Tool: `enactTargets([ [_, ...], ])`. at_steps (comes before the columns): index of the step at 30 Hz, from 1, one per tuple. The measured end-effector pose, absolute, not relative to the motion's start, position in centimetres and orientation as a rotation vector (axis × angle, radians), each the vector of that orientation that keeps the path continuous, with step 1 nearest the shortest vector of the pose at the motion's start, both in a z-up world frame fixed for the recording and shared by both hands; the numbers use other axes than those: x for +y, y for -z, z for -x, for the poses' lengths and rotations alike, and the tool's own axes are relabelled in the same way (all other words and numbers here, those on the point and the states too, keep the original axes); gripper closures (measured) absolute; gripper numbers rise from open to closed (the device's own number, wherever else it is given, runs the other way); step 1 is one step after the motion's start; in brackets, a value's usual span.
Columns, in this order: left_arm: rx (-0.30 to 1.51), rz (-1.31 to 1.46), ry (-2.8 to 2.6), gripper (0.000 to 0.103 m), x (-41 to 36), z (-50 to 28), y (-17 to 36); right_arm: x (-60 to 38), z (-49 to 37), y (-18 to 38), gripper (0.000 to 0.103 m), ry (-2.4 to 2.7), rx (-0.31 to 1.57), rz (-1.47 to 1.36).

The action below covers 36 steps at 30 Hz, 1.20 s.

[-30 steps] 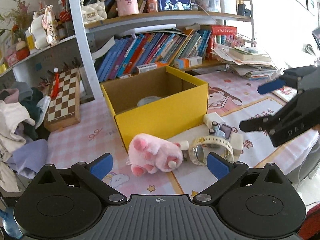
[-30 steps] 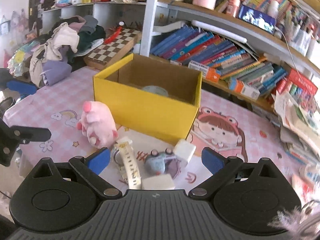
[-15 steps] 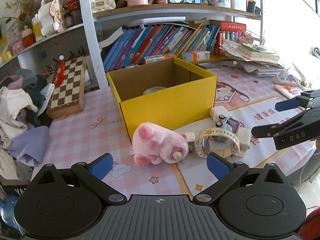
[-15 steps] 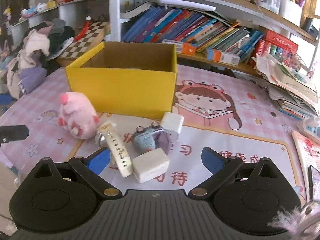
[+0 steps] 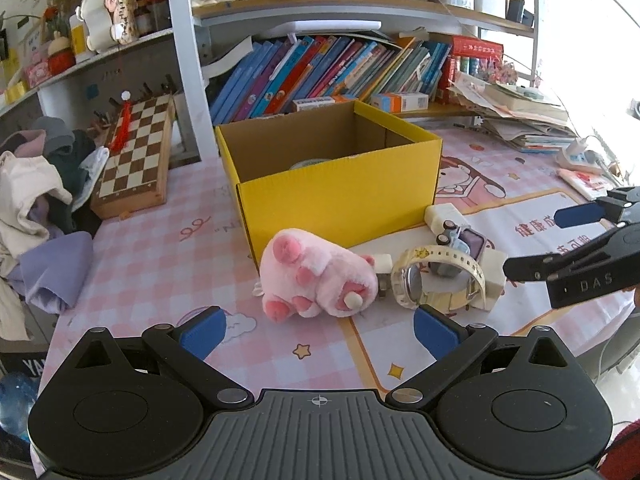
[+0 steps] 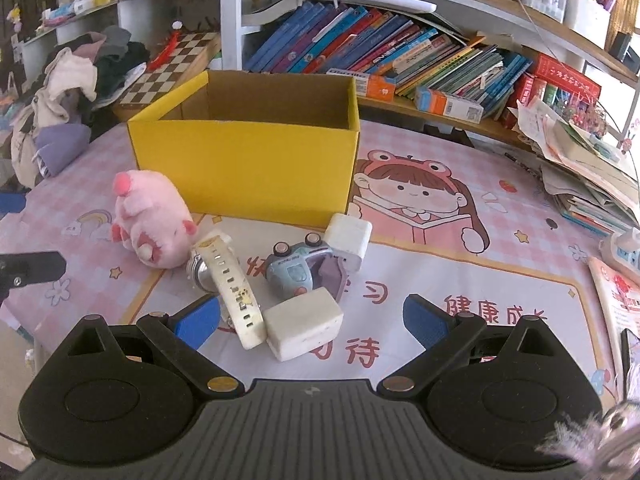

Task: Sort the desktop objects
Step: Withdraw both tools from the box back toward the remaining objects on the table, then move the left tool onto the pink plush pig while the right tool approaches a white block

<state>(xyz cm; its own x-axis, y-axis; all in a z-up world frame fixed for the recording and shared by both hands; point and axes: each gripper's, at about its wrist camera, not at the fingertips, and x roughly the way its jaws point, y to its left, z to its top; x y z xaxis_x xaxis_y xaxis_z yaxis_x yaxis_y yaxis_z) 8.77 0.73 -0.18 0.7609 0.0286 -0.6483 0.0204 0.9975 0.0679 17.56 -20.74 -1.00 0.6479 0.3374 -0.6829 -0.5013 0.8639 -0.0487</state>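
Note:
A yellow cardboard box [image 5: 340,196] [image 6: 244,168] stands open on the pink desk mat, a round pale item partly showing inside. In front of it lie a pink plush pig [image 5: 316,276] [image 6: 150,220], a cream wristwatch [image 5: 440,276] [image 6: 230,280], a small blue toy car [image 5: 460,240] [image 6: 294,272] and two white chargers [image 6: 304,328] [image 6: 348,240]. My left gripper [image 5: 318,330] is open just short of the pig. My right gripper [image 6: 312,322] is open with the near white charger and the watch strap between its fingers, untouched. It also shows at the left wrist view's right edge.
A wooden chessboard [image 5: 136,156] leans at the back left beside a heap of clothes [image 5: 32,184]. Shelves of books [image 5: 328,72] run behind the box. Stacked papers [image 6: 588,176] and a white power strip [image 6: 624,250] lie at the right.
Both grippers have moved forward and lower toward the objects in front of the box. The right one swung round to face the box squarely. Nothing has been picked up.

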Motion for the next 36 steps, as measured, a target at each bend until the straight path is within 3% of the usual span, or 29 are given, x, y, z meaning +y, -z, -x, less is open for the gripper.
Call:
enactTargets([
  [36, 0.736, -0.059, -0.053, 0.002, -0.5, -10.2, 2.6, -20.1, -18.4, 3.2, 0.004, -0.431, 0.755, 0.254],
])
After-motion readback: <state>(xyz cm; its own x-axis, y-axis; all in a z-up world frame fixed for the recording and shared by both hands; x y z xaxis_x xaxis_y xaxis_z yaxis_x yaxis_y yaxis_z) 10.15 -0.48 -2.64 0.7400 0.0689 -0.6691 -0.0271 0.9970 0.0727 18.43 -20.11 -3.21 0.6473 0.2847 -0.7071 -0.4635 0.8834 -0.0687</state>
